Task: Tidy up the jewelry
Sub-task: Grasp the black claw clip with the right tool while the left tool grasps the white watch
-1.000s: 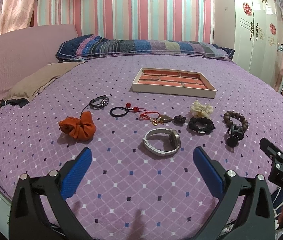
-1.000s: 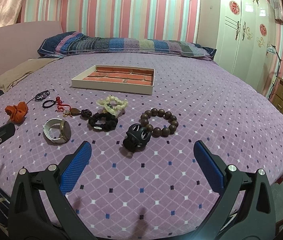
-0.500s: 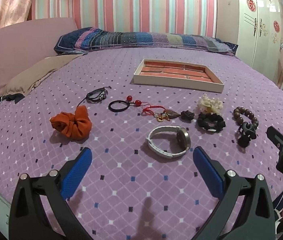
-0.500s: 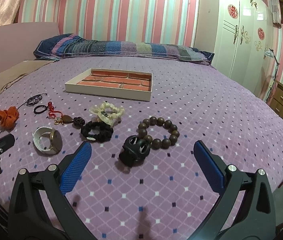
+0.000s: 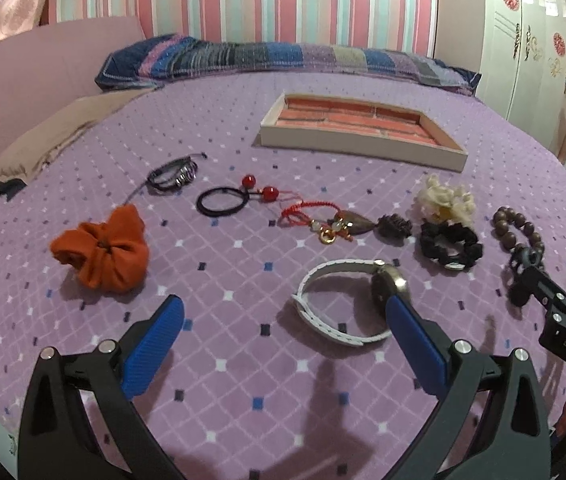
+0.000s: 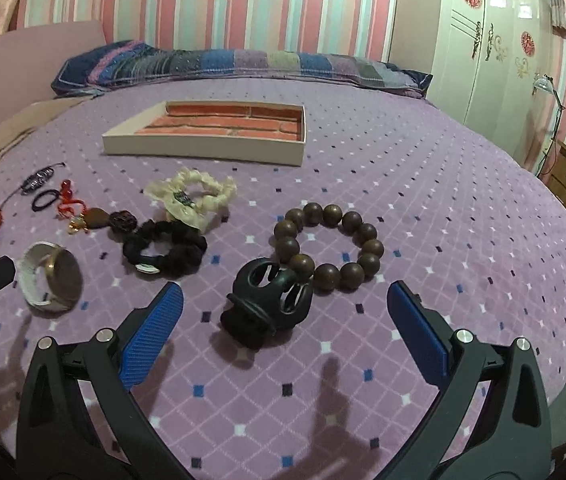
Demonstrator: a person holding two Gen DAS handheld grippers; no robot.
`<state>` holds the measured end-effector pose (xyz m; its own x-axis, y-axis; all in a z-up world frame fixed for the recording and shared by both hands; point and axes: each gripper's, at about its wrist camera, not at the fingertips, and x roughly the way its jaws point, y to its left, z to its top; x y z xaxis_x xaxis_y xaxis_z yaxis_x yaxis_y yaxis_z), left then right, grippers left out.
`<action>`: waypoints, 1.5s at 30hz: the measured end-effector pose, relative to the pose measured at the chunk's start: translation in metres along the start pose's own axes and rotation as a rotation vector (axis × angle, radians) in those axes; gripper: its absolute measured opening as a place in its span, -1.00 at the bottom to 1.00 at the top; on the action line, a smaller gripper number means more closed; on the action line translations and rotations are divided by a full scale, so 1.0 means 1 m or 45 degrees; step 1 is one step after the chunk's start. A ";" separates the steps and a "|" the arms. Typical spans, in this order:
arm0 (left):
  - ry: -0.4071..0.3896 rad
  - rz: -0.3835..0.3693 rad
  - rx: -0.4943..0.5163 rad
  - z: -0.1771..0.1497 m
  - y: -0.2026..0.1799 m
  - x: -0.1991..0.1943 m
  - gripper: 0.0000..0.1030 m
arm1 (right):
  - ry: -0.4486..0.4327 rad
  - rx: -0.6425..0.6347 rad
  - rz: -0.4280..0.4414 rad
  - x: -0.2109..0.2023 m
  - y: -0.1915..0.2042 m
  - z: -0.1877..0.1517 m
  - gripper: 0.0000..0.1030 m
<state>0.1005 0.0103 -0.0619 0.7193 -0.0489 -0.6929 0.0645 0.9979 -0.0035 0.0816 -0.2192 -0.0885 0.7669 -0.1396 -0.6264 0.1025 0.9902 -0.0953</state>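
Both grippers hang wide open and empty over the purple bedspread (image 6: 463,200). The left gripper (image 5: 283,332) sits just short of a white-strapped watch (image 5: 347,300), with an orange scrunchie (image 5: 103,250) to its left. The right gripper (image 6: 285,320) is just short of a black hair claw (image 6: 269,300), which touches a wooden bead bracelet (image 6: 329,246). Farther off lie a black scrunchie (image 6: 165,246) and a cream scrunchie (image 6: 193,196). Beyond them sits a shallow tray (image 6: 203,148) with a brick-pattern lining.

Orange scrunchie (image 5: 101,250); purple diamond-patterned bedspread (image 5: 243,380); brick-print tray (image 5: 357,120); blue claw pads (image 6: 151,334).
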 end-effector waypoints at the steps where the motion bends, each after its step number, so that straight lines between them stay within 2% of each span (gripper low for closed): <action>1: 0.018 0.006 -0.001 0.000 0.001 0.006 0.92 | 0.003 0.006 0.006 0.003 0.000 0.000 0.92; 3: 0.033 -0.006 -0.009 0.000 0.002 0.012 0.92 | 0.003 0.011 0.009 0.007 0.001 -0.001 0.90; 8: 0.056 -0.030 -0.011 0.001 0.005 0.026 0.91 | 0.034 -0.007 0.010 0.019 0.005 -0.001 0.69; 13: 0.071 -0.054 0.000 0.003 0.004 0.036 0.87 | 0.058 0.015 0.035 0.028 0.002 0.001 0.33; 16: 0.085 -0.067 0.006 0.006 0.002 0.040 0.48 | 0.076 0.025 0.057 0.032 0.000 0.001 0.13; 19: 0.107 -0.072 0.022 0.007 -0.002 0.047 0.38 | 0.089 0.026 0.074 0.034 -0.001 0.000 0.06; 26: 0.105 -0.058 0.045 0.011 -0.007 0.053 0.27 | 0.095 0.015 0.096 0.039 0.001 0.000 -0.01; 29: 0.090 -0.037 0.055 0.011 -0.009 0.054 0.16 | 0.085 0.005 0.094 0.039 0.002 -0.001 -0.02; 35: 0.091 -0.056 0.050 0.011 -0.008 0.052 -0.26 | 0.079 -0.004 0.105 0.037 0.001 0.001 -0.03; 37: 0.096 -0.075 0.048 0.011 -0.007 0.051 -0.51 | 0.075 -0.012 0.104 0.035 0.001 0.001 -0.03; 38: 0.098 -0.083 0.053 0.011 -0.008 0.050 -0.56 | 0.069 -0.017 0.103 0.034 0.001 0.001 -0.03; 42: 0.091 -0.097 0.064 0.011 -0.010 0.046 -0.72 | 0.057 -0.025 0.112 0.030 0.001 0.003 -0.03; 45: 0.081 -0.120 0.061 0.013 -0.009 0.041 -0.75 | 0.049 -0.033 0.117 0.027 0.000 0.006 -0.03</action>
<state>0.1382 -0.0009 -0.0813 0.6631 -0.1381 -0.7357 0.1638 0.9858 -0.0373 0.1059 -0.2230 -0.1003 0.7475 -0.0490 -0.6625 0.0158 0.9983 -0.0561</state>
